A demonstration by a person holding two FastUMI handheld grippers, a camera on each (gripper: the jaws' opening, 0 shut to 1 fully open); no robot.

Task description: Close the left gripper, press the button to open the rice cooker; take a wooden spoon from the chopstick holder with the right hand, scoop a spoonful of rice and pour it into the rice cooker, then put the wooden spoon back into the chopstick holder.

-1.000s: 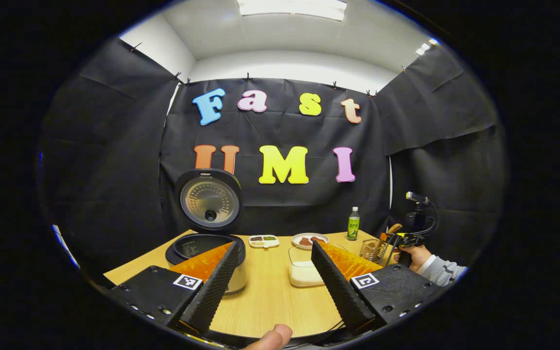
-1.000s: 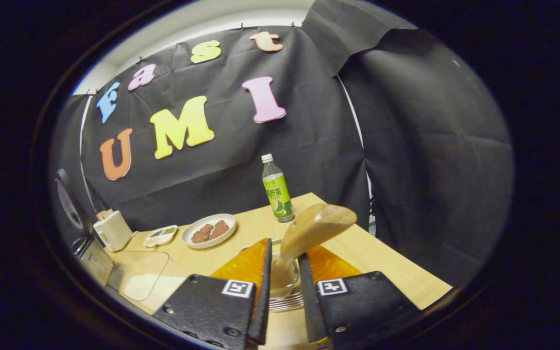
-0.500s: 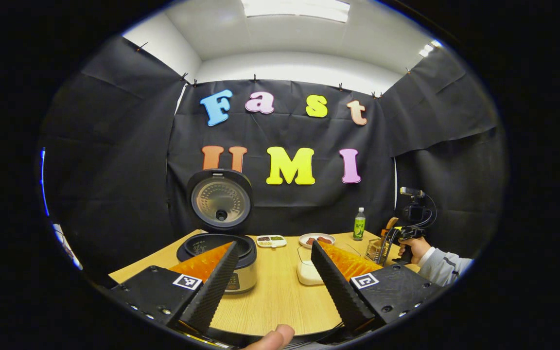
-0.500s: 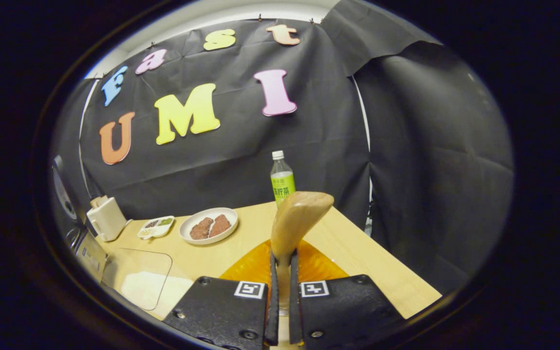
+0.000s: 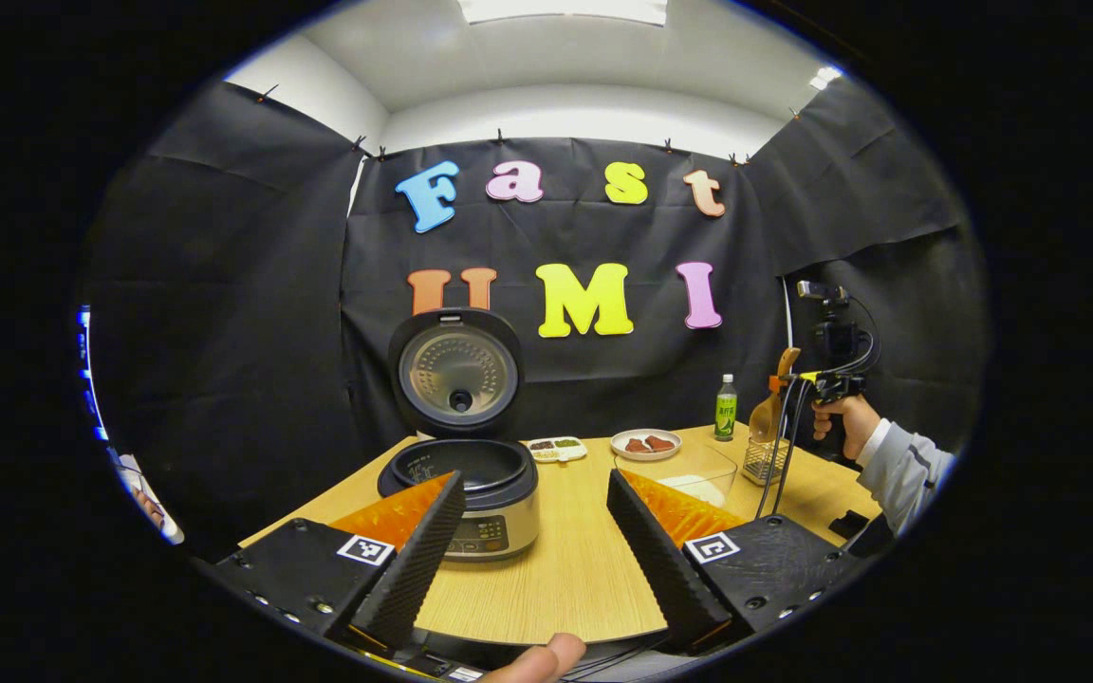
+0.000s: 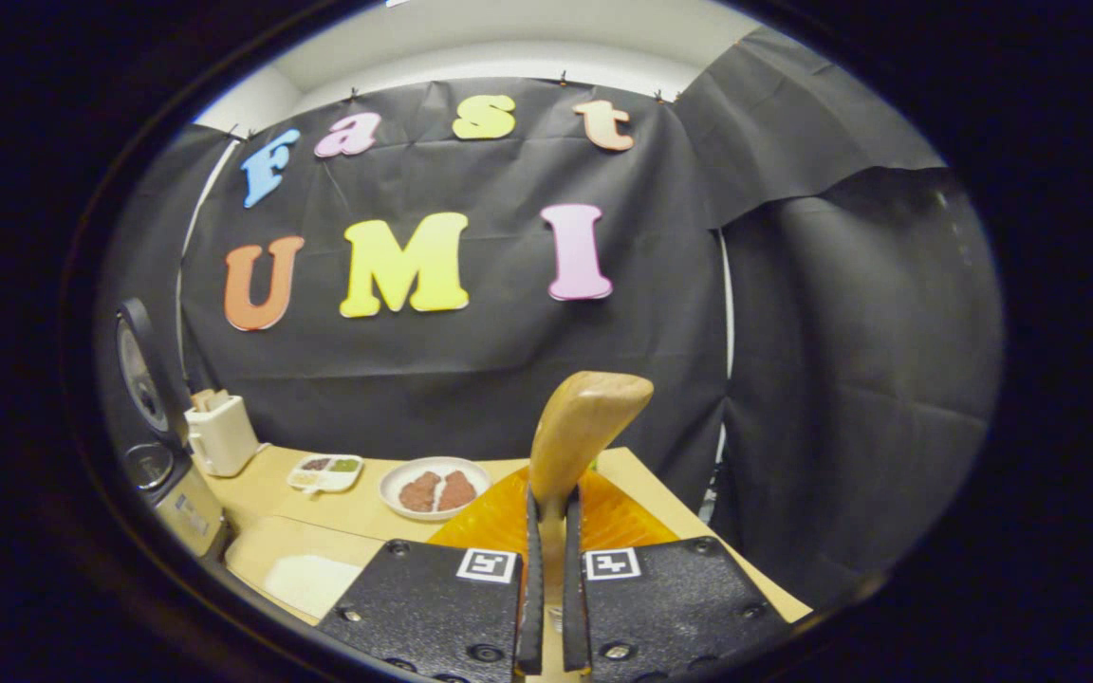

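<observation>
Left gripper view: wide wooden table ahead, rice cooker standing on its left half, lid swung upright, pot bared. Left gripper spread wide at the bottom edge, nothing between the fingers, cooker just beyond the left finger. Clear rice container past the right finger, partly hidden by it. Out at the far right, a hand in a grey sleeve raising the right gripper with the wooden spoon hanging bowl-down, above the wire chopstick holder — lower end of the spoon clear of the holder or not, cannot tell. Green bottle just left of the holder, plate and small divided dish along the back edge.

Right gripper view: right gripper clenched on the wooden spoon, both fingers pressing the handle, the rounded wooden end rearing up in front of the lens. Cooker at far left edge, rice container low left, plate and divided dish behind, white box beside the cooker.
</observation>
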